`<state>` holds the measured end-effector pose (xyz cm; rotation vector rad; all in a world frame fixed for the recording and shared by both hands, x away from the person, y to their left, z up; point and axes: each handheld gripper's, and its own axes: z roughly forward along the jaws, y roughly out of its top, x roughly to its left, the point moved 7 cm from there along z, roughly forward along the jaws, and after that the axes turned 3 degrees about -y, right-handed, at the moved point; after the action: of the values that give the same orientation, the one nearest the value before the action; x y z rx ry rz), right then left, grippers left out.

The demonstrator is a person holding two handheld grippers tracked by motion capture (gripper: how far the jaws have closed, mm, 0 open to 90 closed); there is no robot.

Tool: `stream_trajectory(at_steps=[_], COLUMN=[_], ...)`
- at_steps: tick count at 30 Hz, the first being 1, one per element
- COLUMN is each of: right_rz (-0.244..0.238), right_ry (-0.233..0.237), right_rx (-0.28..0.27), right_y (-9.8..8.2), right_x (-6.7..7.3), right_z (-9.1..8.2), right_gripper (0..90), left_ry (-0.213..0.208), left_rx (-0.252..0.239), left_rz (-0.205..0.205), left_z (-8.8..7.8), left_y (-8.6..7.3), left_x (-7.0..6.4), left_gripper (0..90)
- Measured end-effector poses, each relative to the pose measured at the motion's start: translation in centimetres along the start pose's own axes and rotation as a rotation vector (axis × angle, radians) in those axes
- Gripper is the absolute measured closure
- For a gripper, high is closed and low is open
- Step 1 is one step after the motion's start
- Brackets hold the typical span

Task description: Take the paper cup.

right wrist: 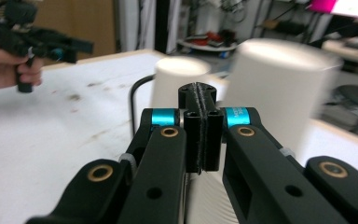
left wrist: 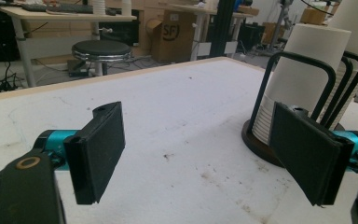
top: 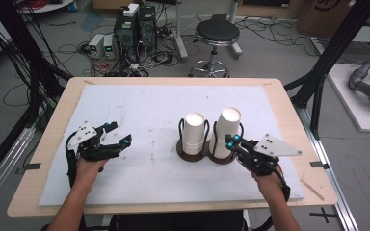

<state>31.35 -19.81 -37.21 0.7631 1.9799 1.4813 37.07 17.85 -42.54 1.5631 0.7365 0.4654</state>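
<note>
- Paper cup stacks (top: pixel 194 133) in wire holder (top: pixel 180 129): likely light, crushable; best pinched gently at upper wall.
- Left hand-held gripper (top: pixel 117 134) spread wide, empty.
- Right hand-held gripper (top: pixel 231 141) clenched, empty, beside right stack (top: pixel 226 126).

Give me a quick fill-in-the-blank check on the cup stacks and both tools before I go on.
1. The number of white cup stacks standing in the dark wire holder is ____.
2. The left tool has its jaws ____.
3. The right tool has its jaws pressed ____, with nothing between them.
4. The tool nearer the holder is the ____ one.

Missing words: two; open; shut; right
</note>
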Motion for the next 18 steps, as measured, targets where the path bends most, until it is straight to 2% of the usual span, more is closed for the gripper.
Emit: stream_trajectory(at_steps=[5, 11, 18], right_rz=[-0.012, -0.005, 0.033], right_ry=[0.048, 0.056, 0.046], right_rx=[0.025, 0.057, 0.138], right_y=[-0.4, -1.0, -2.3], right_x=[1.5, 2.4, 3.0], right_z=[2.0, 3.6, 5.2], right_gripper=[90.0, 90.0, 90.0], left_ry=[-0.007, -0.014, -0.023], left_rx=[0.01, 0.021, 0.023], left_rz=[0.002, 0.008, 0.009], left_z=[0.1, 0.3, 0.7], left_y=[-0.2, -0.4, -0.4], left_x=[-0.2, -0.5, -0.8], left_gripper=[18.8, 18.9, 18.9])
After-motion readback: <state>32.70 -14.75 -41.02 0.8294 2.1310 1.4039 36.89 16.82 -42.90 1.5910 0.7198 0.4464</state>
